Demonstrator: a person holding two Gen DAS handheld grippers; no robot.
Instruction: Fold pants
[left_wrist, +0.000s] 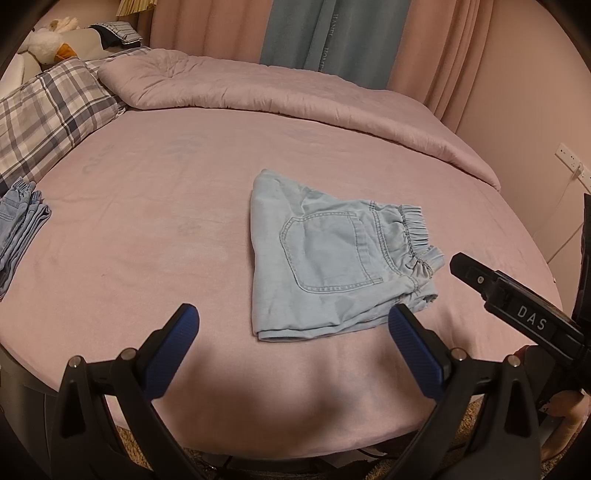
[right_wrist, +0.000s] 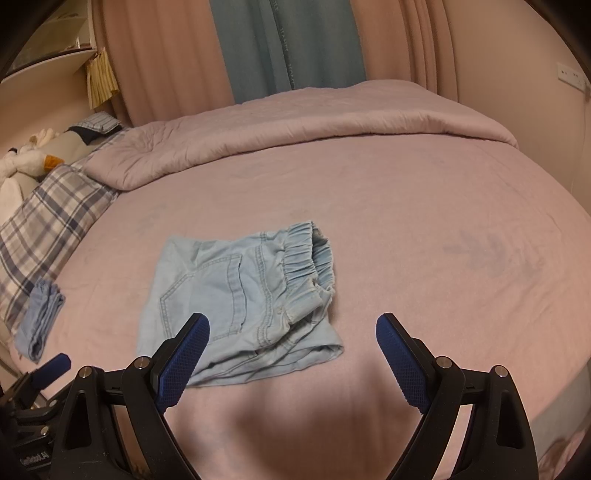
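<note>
— On the bed (left_wrist: 155, 206), what lies there?

— Folded pants (left_wrist: 332, 254), pale blue denim, flat on the pink sheet near the front edge. The back pocket (left_wrist: 325, 251) faces up. The elastic waistband (left_wrist: 417, 236) is at the right end, bunched and a little raised.

— Do they show from the other side too?

— Yes. From the right wrist the pants (right_wrist: 240, 295) sit left of centre, waistband (right_wrist: 310, 254) toward the far right of the bundle, layered edges along the near side.

— And the left gripper (left_wrist: 291, 350)?

— Spread wide, nothing between its blue pads (left_wrist: 173, 354). Its right finger overlaps the near right corner of the pants in the view; whether it touches the cloth I cannot tell.

— The right gripper (right_wrist: 291, 358)?

— Also wide apart and empty. Its left pad (right_wrist: 184, 362) stands in front of the near edge of the pants; contact is not clear. The other pad is over bare sheet.

— Can each tool see the other?

— From the left wrist, a black finger of the right gripper (left_wrist: 517, 302) reaches in at the right, just beside the waistband. From the right wrist, a blue tip of the left gripper (right_wrist: 55, 363) shows low on the left.

— Anything else on the bed?

— A second blue garment (left_wrist: 22, 229) lies folded well apart at the left edge. A plaid pillow (left_wrist: 48, 114) is beyond it, a rolled-back quilt (left_wrist: 295, 92) along the far side, and a stuffed duck (left_wrist: 48, 44) in the far left corner. Curtains (left_wrist: 332, 33) hang behind.
</note>
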